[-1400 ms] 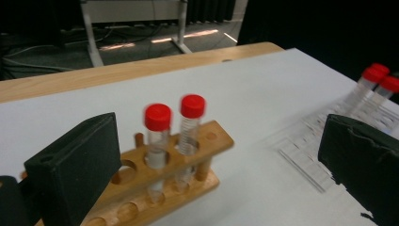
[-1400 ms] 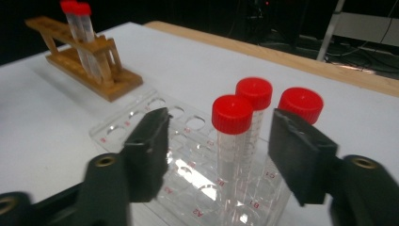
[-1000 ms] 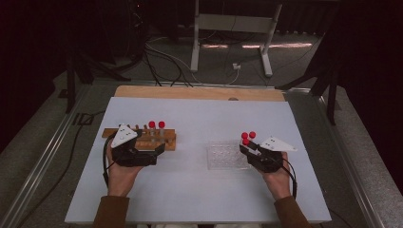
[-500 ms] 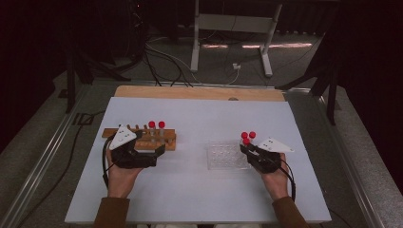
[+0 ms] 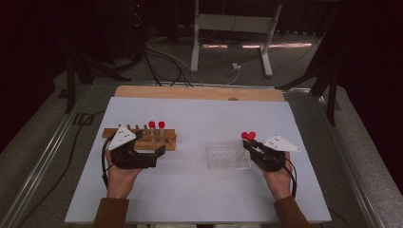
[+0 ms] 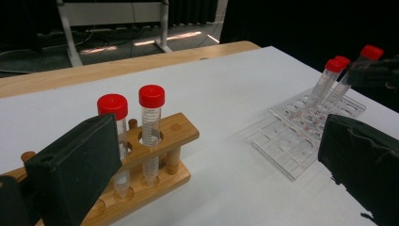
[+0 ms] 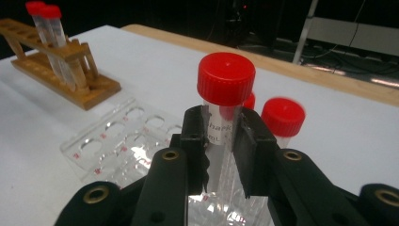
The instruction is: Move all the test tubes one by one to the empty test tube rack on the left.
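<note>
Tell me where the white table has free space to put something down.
Free: the wide strip of white table behind the wooden tube rack and the clear plastic well tray, the gap between those two, and the front edge between the hands. Crowded: the tray's right end, where red-capped tubes meet the right gripper.

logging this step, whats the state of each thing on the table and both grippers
right gripper: shut on a red-capped tube
held tube: capped, upright, over the clear rack
clear rack: flat on the table, two more capped tubes standing in it
wooden rack: holds two capped tubes, upright
left gripper: open, holding nothing, by the wooden rack
</note>
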A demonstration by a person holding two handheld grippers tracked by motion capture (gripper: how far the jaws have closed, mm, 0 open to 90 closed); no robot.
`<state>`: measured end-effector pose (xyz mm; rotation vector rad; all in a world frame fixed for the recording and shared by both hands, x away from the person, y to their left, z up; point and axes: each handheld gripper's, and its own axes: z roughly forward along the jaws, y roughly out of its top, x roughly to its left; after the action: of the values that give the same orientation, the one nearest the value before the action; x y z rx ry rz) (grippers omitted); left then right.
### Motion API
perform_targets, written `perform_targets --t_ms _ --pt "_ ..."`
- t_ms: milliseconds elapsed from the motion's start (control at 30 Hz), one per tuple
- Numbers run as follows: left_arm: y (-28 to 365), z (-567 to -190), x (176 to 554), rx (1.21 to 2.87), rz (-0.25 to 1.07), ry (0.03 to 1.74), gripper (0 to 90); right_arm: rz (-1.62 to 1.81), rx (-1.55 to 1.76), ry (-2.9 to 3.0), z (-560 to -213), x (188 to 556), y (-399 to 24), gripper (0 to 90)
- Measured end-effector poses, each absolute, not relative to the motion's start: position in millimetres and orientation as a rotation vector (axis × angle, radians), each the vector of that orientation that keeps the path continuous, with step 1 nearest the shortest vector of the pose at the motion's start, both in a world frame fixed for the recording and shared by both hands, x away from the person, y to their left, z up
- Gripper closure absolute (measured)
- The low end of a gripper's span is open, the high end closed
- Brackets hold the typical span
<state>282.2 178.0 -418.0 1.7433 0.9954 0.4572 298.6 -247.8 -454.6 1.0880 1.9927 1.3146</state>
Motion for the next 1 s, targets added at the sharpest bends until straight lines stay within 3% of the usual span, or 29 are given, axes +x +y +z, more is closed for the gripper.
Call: perform_targets --t_ms 700,1000 --pt "170 -416 281 1.764 0.426 0.978 0.6 1.402 1.025 1.946 -425 287 -246 74.2" --pt "149 -398 279 1.818 0.402 0.887 0.7 1.469 1.016 2.025 -425 287 -239 74.1"
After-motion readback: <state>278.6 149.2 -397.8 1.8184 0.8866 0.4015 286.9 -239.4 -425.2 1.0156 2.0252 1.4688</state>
